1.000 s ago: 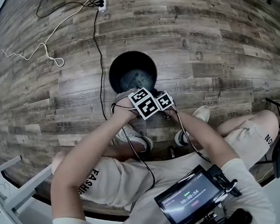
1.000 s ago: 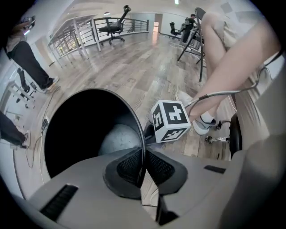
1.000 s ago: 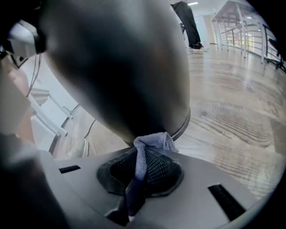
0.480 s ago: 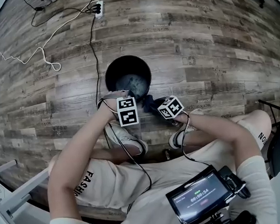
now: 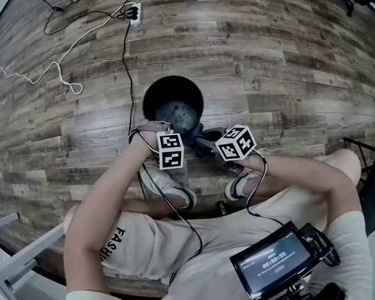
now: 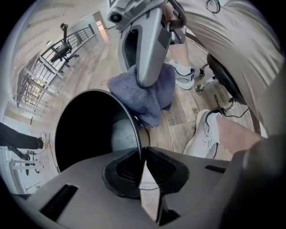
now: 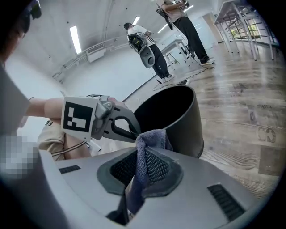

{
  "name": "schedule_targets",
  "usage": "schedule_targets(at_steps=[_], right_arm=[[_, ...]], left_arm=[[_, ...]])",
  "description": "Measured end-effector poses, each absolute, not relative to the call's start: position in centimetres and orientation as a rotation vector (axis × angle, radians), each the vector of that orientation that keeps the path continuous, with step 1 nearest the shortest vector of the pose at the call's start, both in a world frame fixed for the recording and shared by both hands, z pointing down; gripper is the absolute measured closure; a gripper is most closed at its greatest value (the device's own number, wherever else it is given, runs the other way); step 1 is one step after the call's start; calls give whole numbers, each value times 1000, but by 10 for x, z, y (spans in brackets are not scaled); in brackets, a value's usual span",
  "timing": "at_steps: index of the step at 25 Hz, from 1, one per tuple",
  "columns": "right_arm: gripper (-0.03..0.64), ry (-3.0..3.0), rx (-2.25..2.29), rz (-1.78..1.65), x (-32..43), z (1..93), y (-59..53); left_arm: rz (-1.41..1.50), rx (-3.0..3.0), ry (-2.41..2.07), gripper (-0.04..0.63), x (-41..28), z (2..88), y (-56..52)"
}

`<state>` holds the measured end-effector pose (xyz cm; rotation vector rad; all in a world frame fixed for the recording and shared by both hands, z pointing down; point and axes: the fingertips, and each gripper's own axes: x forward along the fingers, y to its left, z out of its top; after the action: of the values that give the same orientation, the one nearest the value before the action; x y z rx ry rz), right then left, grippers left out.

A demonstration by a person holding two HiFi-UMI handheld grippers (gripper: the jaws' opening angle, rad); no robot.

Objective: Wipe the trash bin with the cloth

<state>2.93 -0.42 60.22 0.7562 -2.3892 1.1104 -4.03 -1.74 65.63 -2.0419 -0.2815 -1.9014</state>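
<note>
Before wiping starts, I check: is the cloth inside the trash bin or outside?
Outside. The cloth hangs from the right gripper just beside the trash bin, over the floor.

Wood-plank floor, bearing an upright black trash bin; white cable and black cable trailing from a power strip; two white shoes beside the bin.
</note>
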Motion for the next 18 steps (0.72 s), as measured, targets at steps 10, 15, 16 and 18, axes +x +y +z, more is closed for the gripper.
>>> schedule_targets(at_steps=[10, 15, 16, 18], right_arm=[[583, -2356, 752, 1061, 17, 620, -16], [583, -2304, 732, 1021, 21, 651, -16], [583, -2289, 728, 1013, 21, 658, -16], [583, -2260, 720, 998, 22, 673, -17]], left_arm=[[-1862, -2074, -305, 566, -29, 656, -7], [-1845, -2080, -321, 566, -27, 656, -5], [-1845, -2084, -320, 566, -27, 656, -5], [-1845, -2092, -321, 566, -26, 655, -5]])
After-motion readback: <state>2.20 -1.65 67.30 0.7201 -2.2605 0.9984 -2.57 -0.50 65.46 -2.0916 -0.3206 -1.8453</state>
